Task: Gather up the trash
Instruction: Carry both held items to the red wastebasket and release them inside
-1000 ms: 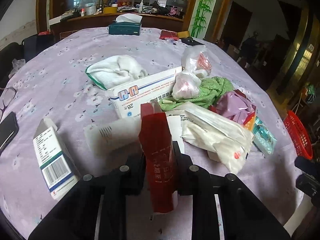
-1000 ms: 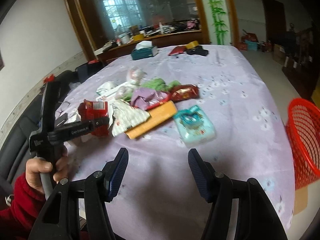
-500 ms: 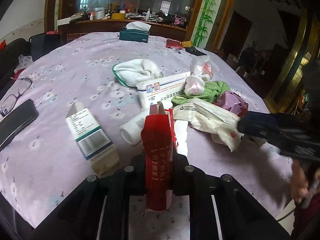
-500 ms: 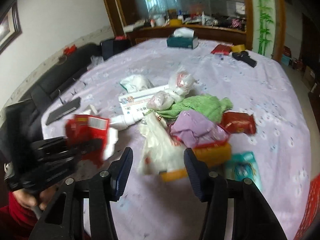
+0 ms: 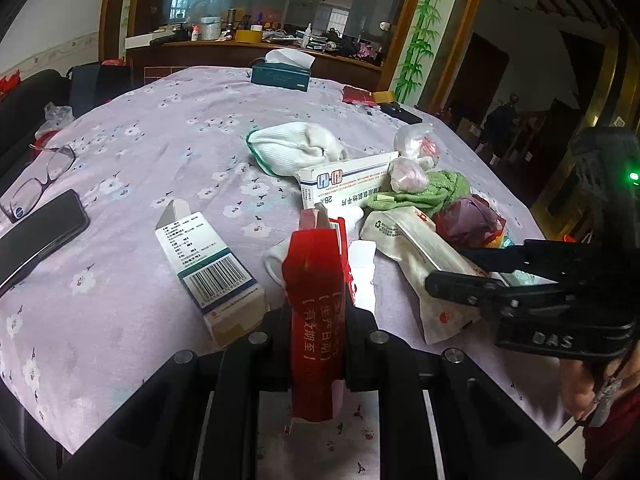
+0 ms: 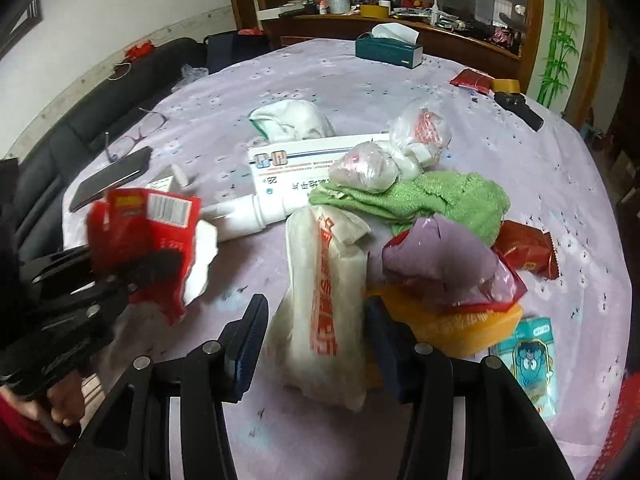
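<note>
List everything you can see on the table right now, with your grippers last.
red carton: 1, red, clamped in left gripper
cream paper bag: 1, cream with red print, between right gripper's fingers
medicine boxes: 2, white, left and centre
white bottle: 1, centre
green cloth: 1, centre pile
knotted plastic bags: 2, clear, on pile
purple bag: 1, right
tissue box: 1, teal, far edge
phone: 1, black, left
glasses: 1, left
left gripper: black
right gripper: black, not yet gripping
</note>
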Demonstrator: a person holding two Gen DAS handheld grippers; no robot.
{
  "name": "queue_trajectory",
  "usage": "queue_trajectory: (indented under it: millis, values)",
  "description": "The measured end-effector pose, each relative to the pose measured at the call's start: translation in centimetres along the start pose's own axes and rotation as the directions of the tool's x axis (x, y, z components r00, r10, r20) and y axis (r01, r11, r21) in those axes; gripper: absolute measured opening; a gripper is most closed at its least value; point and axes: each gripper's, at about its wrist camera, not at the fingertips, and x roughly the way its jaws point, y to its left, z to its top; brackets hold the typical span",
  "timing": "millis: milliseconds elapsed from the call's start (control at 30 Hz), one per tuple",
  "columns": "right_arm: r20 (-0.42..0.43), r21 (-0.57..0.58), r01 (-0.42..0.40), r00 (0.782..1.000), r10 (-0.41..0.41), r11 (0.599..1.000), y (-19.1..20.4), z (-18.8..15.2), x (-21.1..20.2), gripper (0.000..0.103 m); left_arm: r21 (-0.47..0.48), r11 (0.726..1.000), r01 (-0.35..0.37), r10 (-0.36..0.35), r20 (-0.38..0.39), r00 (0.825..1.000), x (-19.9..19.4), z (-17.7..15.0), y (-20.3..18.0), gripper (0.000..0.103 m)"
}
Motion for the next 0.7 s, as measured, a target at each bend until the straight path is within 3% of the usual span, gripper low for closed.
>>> queue_trajectory:
  millis: [33,67,100,200,433,700]
  values:
    - [0.001,0.011,0.003,1.0,-0.003,1.0,-0.1,0.1,0.2,0.051,0.0,1.0,-0.002,0.002,0.003,1.0,-0.1,0.0,0.0,0.016]
    - [0.006,0.015,0.012,1.0,-0.012,1.0,-0.1,0.1,0.1,0.038,0.0,1.0,-0.005,0.005,0.006,1.0,-0.2,-0.1,-0.1,0.016]
    - [0.009,0.018,0.013,1.0,-0.013,1.0,-0.1,0.1,0.0,0.036,0.0,1.0,-0.005,0.005,0.008,1.0,-0.4,-0.2,-0.1,0.016]
    - [0.019,0.057,-0.032,0.999,0.031,0.998,0.0,-0.6,-0.5,0.034,0.003,1.0,-0.005,0.005,0.012,1.0,-0.6,-0.3,-0.2,0.016]
    - [0.123,0.129,-0.056,0.992,0.04,0.99,-0.1,-3.6,-4.2,0.033,0.033,0.999,-0.004,0.003,0.031,1.0,-1.2,-0.4,-1.8,0.016]
    - [0.224,0.237,-0.109,0.973,0.055,0.965,-3.1,-7.7,-9.3,0.033,0.108,0.993,0.041,-0.045,0.036,0.998,-1.7,-0.2,-6.0,0.016]
